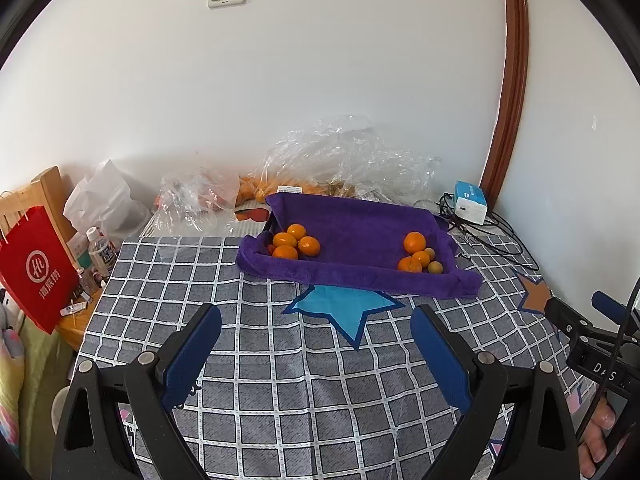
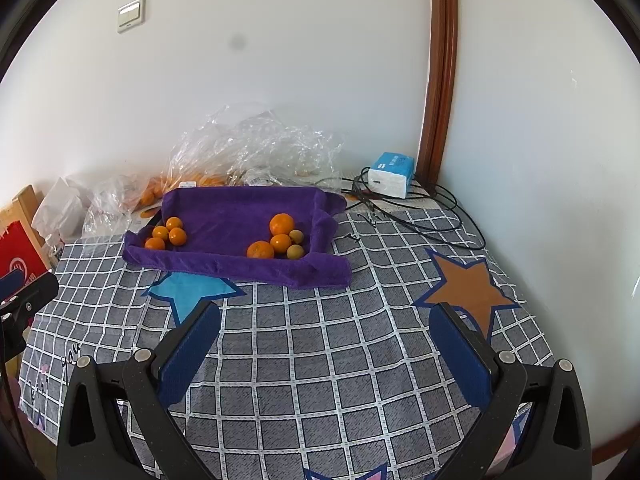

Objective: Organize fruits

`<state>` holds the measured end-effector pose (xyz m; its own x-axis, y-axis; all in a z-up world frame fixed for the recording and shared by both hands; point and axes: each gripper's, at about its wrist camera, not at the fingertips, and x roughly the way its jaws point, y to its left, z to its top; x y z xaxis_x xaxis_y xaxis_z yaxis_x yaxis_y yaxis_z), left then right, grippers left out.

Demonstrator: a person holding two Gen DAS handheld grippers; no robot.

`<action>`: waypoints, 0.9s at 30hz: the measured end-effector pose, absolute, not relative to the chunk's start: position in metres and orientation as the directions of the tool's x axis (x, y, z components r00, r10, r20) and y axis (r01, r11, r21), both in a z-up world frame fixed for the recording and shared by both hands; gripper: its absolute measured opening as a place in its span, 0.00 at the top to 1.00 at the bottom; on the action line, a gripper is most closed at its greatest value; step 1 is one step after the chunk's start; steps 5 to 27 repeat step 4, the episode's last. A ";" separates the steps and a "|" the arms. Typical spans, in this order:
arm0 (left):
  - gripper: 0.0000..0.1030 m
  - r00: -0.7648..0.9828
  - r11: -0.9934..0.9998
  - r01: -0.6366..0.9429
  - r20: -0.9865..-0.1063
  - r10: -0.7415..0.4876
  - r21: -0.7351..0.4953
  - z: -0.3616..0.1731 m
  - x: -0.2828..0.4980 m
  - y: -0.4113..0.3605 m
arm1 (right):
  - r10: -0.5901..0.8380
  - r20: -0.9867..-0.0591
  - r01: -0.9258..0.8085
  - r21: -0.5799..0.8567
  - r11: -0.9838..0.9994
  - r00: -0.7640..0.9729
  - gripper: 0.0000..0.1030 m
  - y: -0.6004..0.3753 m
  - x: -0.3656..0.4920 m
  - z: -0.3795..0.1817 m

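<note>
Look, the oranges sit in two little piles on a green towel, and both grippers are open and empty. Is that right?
Nearly. The towel is purple, not green, as the right wrist view shows. The rest holds: the oranges sit in two piles, one on the left and one on the right, and the left gripper and right gripper are open and empty.

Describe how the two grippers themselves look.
Both the left gripper and right gripper have matte black, angular finger arms with silver round bolts and blue textured pads. In the left view, the right gripper's black body shows white lettering "DAS", a thin black cable beside it, and bare fingers, no sleeve.
</note>
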<state>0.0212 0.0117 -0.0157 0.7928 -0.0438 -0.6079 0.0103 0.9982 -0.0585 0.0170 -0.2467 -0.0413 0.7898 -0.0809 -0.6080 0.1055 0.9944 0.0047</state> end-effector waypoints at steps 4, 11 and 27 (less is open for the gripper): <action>0.07 0.793 0.999 0.002 -0.609 -0.031 -0.047 -0.016 0.022 0.012 | -0.080 -0.606 0.101 0.001 0.995 0.791 0.00 -0.246 0.016 -0.041; 0.07 0.793 0.999 0.002 -0.609 -0.031 -0.047 -0.016 0.022 0.012 | -0.080 -0.606 0.101 0.001 0.995 0.791 0.00 -0.246 0.016 -0.041; 0.07 0.793 0.999 0.002 -0.609 -0.031 -0.047 -0.016 0.022 0.012 | -0.080 -0.606 0.101 0.001 0.995 0.791 0.00 -0.246 0.016 -0.041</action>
